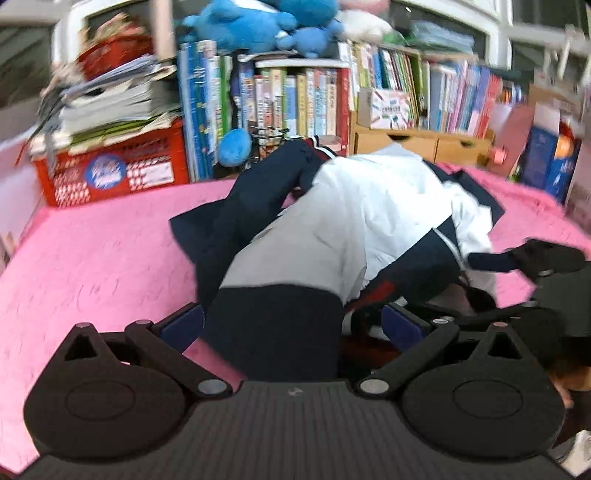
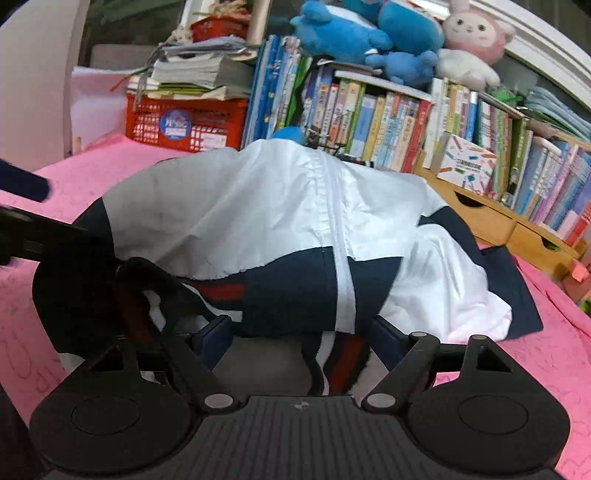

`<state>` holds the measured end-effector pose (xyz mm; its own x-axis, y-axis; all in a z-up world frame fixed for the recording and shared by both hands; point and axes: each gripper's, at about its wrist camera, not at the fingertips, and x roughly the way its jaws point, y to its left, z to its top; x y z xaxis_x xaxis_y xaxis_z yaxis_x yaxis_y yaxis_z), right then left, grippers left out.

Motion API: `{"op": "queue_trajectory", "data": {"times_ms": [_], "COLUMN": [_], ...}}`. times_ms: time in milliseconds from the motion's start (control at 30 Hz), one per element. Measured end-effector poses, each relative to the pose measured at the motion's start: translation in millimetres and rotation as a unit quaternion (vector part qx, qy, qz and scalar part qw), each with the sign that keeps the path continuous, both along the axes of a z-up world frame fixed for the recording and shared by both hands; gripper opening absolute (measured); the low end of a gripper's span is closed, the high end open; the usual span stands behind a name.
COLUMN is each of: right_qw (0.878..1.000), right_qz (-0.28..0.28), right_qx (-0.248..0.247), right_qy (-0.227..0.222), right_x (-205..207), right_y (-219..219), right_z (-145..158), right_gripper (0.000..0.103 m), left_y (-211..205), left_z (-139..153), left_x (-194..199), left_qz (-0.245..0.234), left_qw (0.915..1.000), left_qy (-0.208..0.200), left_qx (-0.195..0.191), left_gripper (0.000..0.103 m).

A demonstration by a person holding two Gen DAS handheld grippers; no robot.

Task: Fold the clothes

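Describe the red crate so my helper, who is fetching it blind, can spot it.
Start at the pink blanket and follow it to the far left end of the bookshelf. The red crate stands there, lattice-sided with a round blue sticker, papers heaped on top; its neighbours are upright books.

Jacket (image 1: 369,218) lies bunched on blanket (image 1: 92,266) straight ahead of you, between both grippers' fingers. Crate (image 1: 110,173) sits behind it to left, paper stack (image 1: 110,99) on top. Row of books (image 2: 369,118) stands behind jacket, plush toys (image 2: 369,33) on top. Drawer unit (image 2: 491,218) behind right.
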<state>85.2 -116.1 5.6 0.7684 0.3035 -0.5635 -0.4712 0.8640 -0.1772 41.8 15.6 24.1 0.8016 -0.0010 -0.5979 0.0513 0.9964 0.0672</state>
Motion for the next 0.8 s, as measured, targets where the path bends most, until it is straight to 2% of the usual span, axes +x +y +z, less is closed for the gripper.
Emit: {"op": "queue_trajectory", "data": {"times_ms": [100, 167, 200, 300, 433, 533, 700, 767, 800], "right_qw": [0.999, 0.997, 0.996, 0.993, 0.992, 0.992, 0.986, 0.977, 0.973], "right_qz": [-0.046, -0.075, -0.086, -0.111, -0.123, -0.110, -0.051, -0.068, -0.091], "right_qx": [-0.011, -0.014, -0.009, -0.006, -0.002, -0.009, -0.089, -0.117, -0.115], "right_qy": [-0.013, -0.022, -0.025, -0.031, -0.035, -0.066, -0.131, -0.163, -0.178], "right_x": [-1, -3, -3, -5, -4, -5, 17, 27, 25], "right_y": [-25, -41, -48, -62, -69, -54, 9, 21, 14], "right_z": [-5, -8, -8, -9, -12, -9, -22, -26, -23], "right_gripper": [0.084, 0.091, 0.091, 0.093, 0.095, 0.095, 0.097, 0.097, 0.097], "left_y": [-19, -27, -32, -35, -19, -6, 16, 24, 26], "left_z": [-12, -18, -21, -33, -37, -39, -43, -43, -43], "left_x": [13, 18, 20, 36, 34, 31, 27, 26, 25], "left_qz": [-0.027, -0.038, -0.042, -0.015, 0.009, 0.027, 0.056, 0.065, 0.068], "left_qw": [0.9992, 0.9985, 0.9981, 0.9946, 0.9951, 0.9953, 0.9945, 0.9941, 0.9940], "left_qy": [0.013, 0.018, 0.018, 0.015, 0.028, 0.038, 0.055, 0.058, 0.058], "left_qx": [0.025, 0.034, 0.042, 0.102, 0.094, 0.085, 0.071, 0.065, 0.062], "left_gripper": [0.103, 0.103, 0.103, 0.103, 0.103, 0.103, 0.103, 0.103, 0.103]}}
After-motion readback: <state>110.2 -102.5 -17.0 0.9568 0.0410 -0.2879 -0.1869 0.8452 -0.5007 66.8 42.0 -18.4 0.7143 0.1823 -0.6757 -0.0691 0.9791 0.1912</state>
